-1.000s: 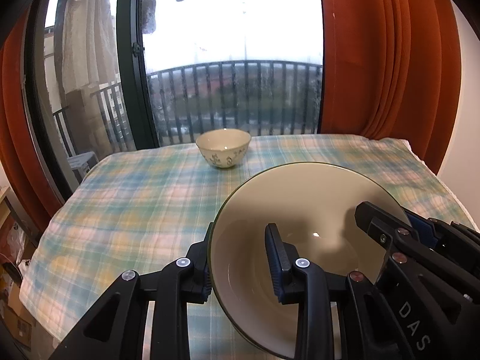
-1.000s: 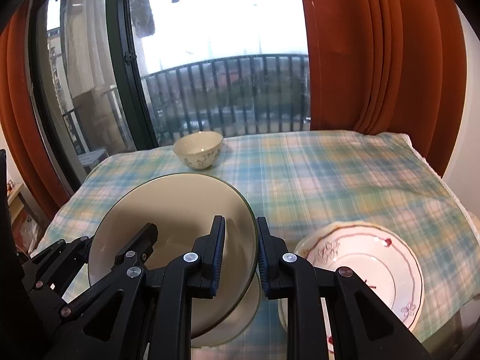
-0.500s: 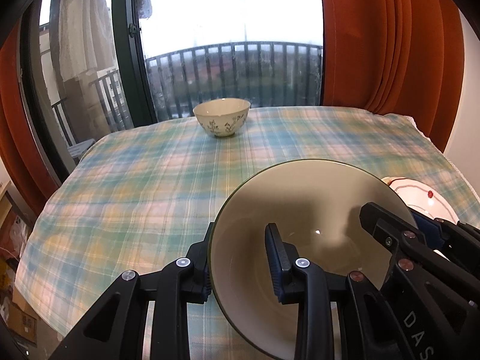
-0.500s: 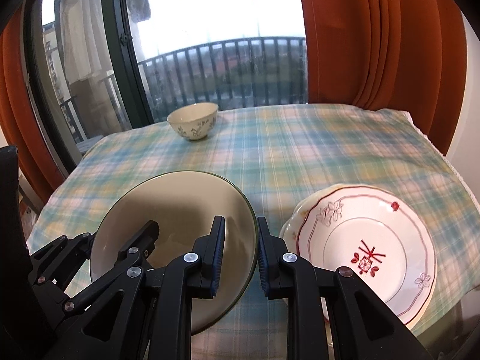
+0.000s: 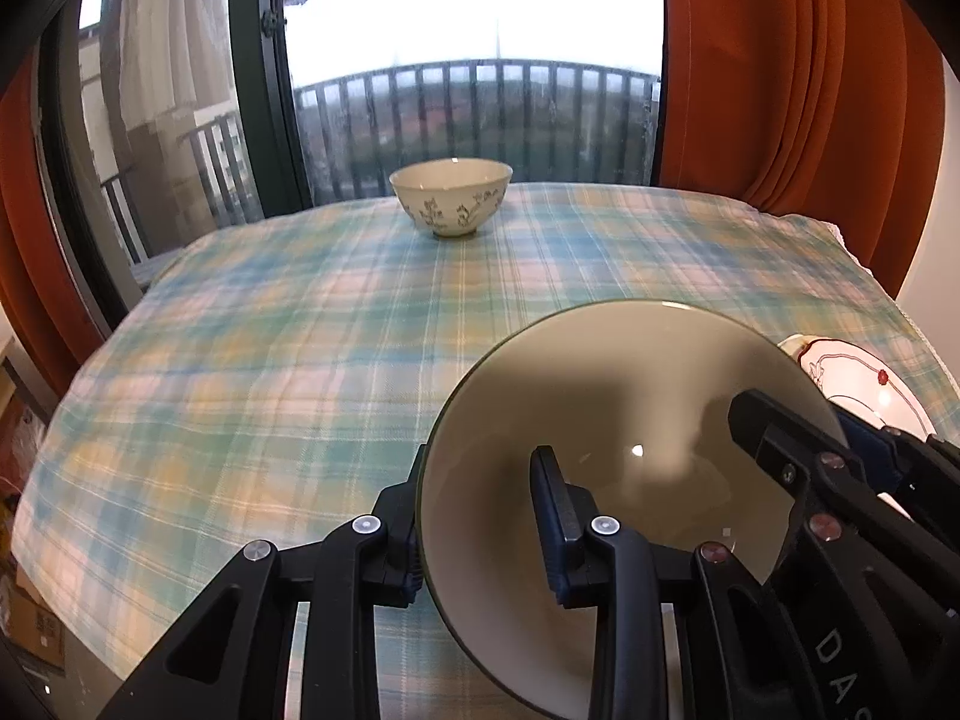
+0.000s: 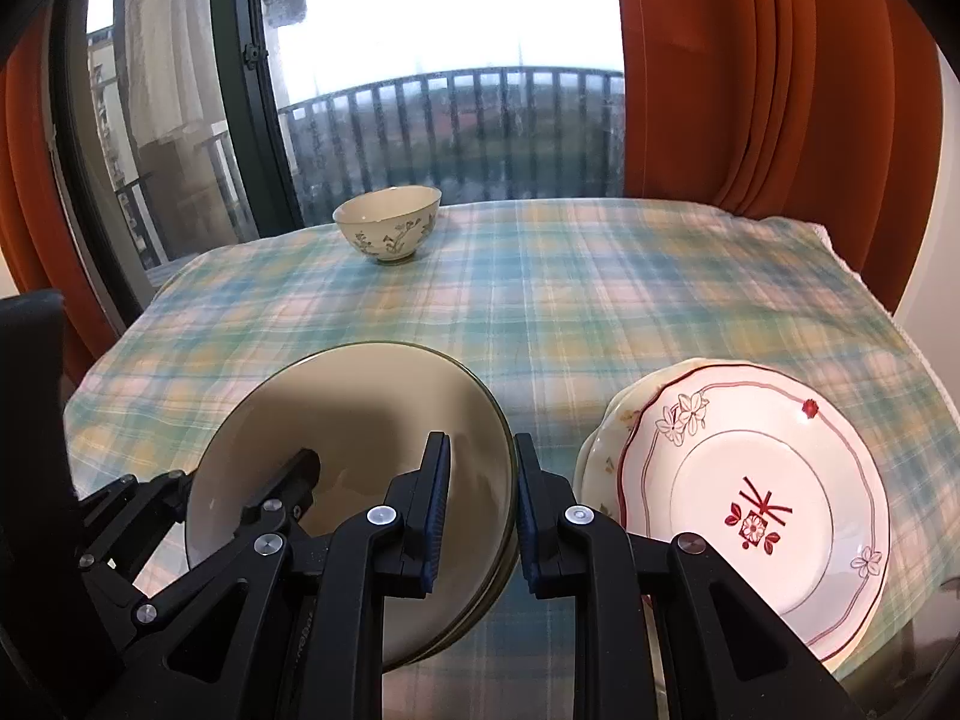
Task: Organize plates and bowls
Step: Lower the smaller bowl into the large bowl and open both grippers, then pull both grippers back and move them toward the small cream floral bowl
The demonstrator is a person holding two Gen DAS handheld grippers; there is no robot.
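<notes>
A large cream bowl with a dark green rim (image 5: 624,420) (image 6: 354,420) is held by both grippers. My left gripper (image 5: 480,528) is shut on its left rim, one finger inside, one outside. My right gripper (image 6: 477,510) is shut on its right rim. In the right wrist view the bowl sits in or just above another like bowl, whose rim shows beneath (image 6: 480,606). A stack of plates, topped by a white plate with red pattern (image 6: 750,498) (image 5: 864,384), lies right of it. A small floral bowl (image 5: 450,195) (image 6: 387,222) stands at the table's far side.
The table has a blue, green and yellow plaid cloth (image 5: 270,330) (image 6: 600,288). Beyond its far edge are a balcony window (image 5: 468,60) and orange curtains (image 5: 780,72). Boxes lie on the floor at the left (image 5: 30,630).
Both grippers and the large bowl have come down toward the table. The plate stack has come fully into the right wrist view, and a second bowl rim now shows under the held bowl.
</notes>
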